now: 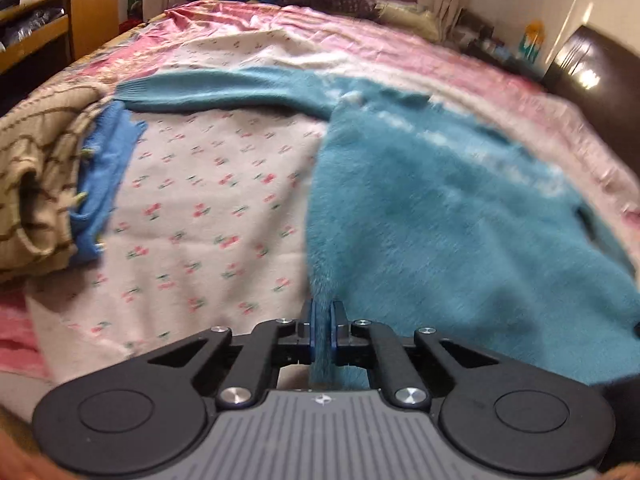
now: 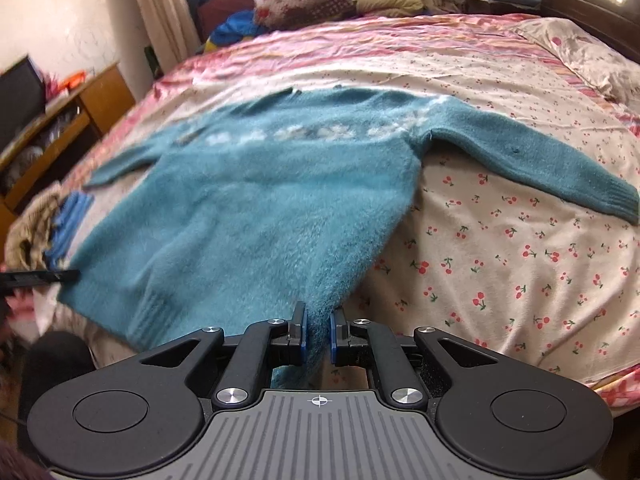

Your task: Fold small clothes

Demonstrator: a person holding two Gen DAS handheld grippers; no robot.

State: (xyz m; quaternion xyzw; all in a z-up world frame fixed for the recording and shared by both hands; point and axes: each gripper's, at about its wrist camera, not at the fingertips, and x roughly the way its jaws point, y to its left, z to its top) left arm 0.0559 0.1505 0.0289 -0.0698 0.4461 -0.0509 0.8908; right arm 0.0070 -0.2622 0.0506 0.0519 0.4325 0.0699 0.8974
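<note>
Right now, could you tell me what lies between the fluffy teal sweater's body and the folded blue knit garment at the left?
In the left wrist view, only bare cherry-print sheet separates the teal sweater from the blue knit garment.

- I observe one teal sweater (image 2: pixel 256 200), fuzzy knit, with a pale patterned band across the chest, blurred in both views.
- It lies spread flat, front or back I cannot tell, on the cherry-print sheet of the bed.
- Both sleeves are extended outward; the one on the right of the right wrist view (image 2: pixel 532 160) ends in a ribbed cuff.
- The ribbed hem (image 2: pixel 148 320) faces me, its two corners lifted and gathered off the sheet.
- In the left wrist view the sweater (image 1: pixel 460 216) fills the right half.
</note>
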